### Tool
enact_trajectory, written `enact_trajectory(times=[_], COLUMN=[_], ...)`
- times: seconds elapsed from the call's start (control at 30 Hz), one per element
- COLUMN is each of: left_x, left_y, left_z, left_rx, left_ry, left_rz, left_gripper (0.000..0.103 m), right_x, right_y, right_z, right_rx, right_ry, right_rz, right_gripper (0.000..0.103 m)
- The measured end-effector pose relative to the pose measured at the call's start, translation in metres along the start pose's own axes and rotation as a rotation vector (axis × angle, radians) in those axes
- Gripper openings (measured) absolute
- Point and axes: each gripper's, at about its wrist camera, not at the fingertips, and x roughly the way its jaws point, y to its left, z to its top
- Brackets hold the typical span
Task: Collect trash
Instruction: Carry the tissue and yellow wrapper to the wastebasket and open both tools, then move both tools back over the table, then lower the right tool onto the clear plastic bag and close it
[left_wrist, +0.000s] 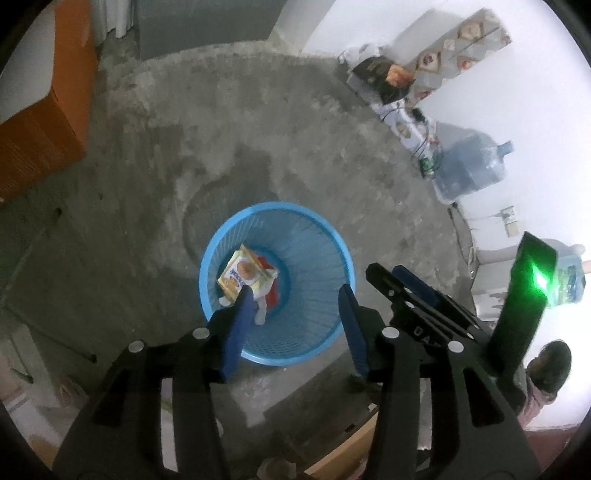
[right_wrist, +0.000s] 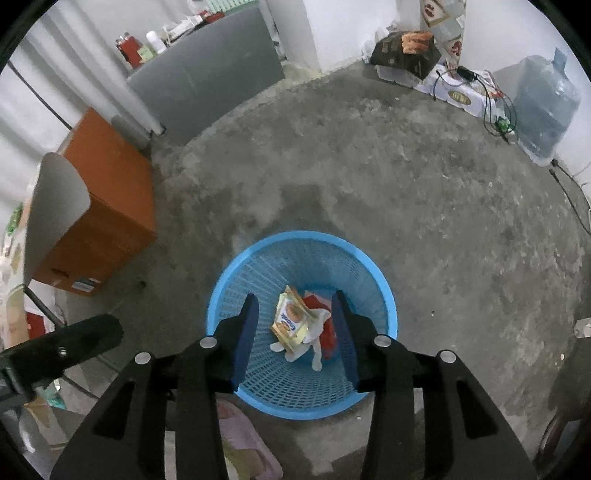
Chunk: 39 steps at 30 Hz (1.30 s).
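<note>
A round blue mesh basket stands on the concrete floor. Inside it lie a yellow snack packet, a red wrapper and a white crumpled piece. My left gripper hangs over the basket, open, with nothing between its blue pads. Over the same basket, my right gripper is open too, and the trash lies well below its fingers. In the left wrist view the right gripper shows at the right, just beside the basket's rim.
An orange cardboard box stands to the left. A large water jug, boxes and cables line the far wall. A grey cabinet is at the back. A person is at the lower right. Pink cloth lies near the basket.
</note>
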Motion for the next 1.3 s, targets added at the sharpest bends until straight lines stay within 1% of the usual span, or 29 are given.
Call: enact_trajectory(times=[0.1, 0.2, 0.27, 0.37, 0.4, 0.47, 0.57, 0.63, 0.73, 0.8, 0.83, 0.9, 0.97, 1.07, 1.13, 1.2, 1.3], left_x=[-0.023, -0.06, -0.083, -0.126, -0.144, -0.168, -0.209, -0.236, -0.277, -0.304, -0.32, -0.343, -0.358, -0.375, -0.379, -0.38, -0.374], left_y=[0.002, 0.012, 0.02, 0.039, 0.048, 0.062, 0.083, 0.097, 0.121, 0.138, 0.151, 0.174, 0.194, 0.227, 0.24, 0.253, 0.269], left_z=[-0.004, -0.009, -0.009, -0.014, -0.019, -0.027, -0.046, -0.058, -0.077, -0.089, -0.095, -0.105, -0.104, -0.101, -0.097, -0.089, -0.081], left_rx=[0.017, 0.038, 0.03, 0.019, 0.018, 0.02, 0.01, 0.003, -0.013, -0.036, -0.054, -0.089, -0.136, -0.227, -0.255, -0.294, -0.355], left_ry=[-0.025, -0.053, -0.081, -0.145, -0.176, -0.215, -0.269, -0.301, -0.37, -0.417, -0.446, -0.478, -0.487, -0.469, -0.447, -0.42, -0.382], left_rz=[-0.012, -0.007, -0.008, -0.009, -0.001, 0.01, 0.031, 0.028, 0.031, 0.032, 0.037, 0.045, 0.049, 0.038, 0.012, -0.023, -0.059], left_gripper=[0.049, 0.049, 0.049, 0.05, 0.05, 0.05, 0.05, 0.05, 0.051, 0.055, 0.055, 0.055, 0.055, 0.055, 0.055, 0.055, 0.054], right_x=[-0.017, -0.04, -0.057, -0.085, -0.096, -0.114, -0.137, -0.15, -0.165, -0.172, -0.174, -0.173, -0.168, -0.149, -0.131, -0.107, -0.072], right_y=[0.008, 0.025, 0.039, 0.064, 0.074, 0.09, 0.119, 0.138, 0.172, 0.199, 0.212, 0.243, 0.267, 0.307, 0.33, 0.355, 0.38], right_z=[0.0, 0.0, 0.0, 0.0, 0.0, 0.0, 0.0, 0.0, -0.001, -0.004, -0.004, -0.004, -0.004, -0.001, -0.002, -0.003, -0.001], right_rx=[-0.023, -0.071, -0.113, -0.167, -0.183, -0.204, -0.227, -0.253, -0.284, -0.297, -0.306, -0.311, -0.302, -0.268, -0.238, -0.186, -0.092], right_ry=[-0.026, -0.046, -0.06, -0.082, -0.089, -0.096, -0.083, -0.076, -0.052, -0.029, -0.019, 0.015, 0.051, 0.121, 0.177, 0.262, 0.374], right_rz=[0.03, 0.064, 0.085, 0.133, 0.16, 0.211, 0.291, 0.33, 0.406, 0.454, 0.474, 0.515, 0.553, 0.588, 0.604, 0.614, 0.621], right_gripper=[0.042, 0.045, 0.046, 0.049, 0.051, 0.053, 0.053, 0.053, 0.054, 0.055, 0.055, 0.055, 0.055, 0.055, 0.055, 0.055, 0.055])
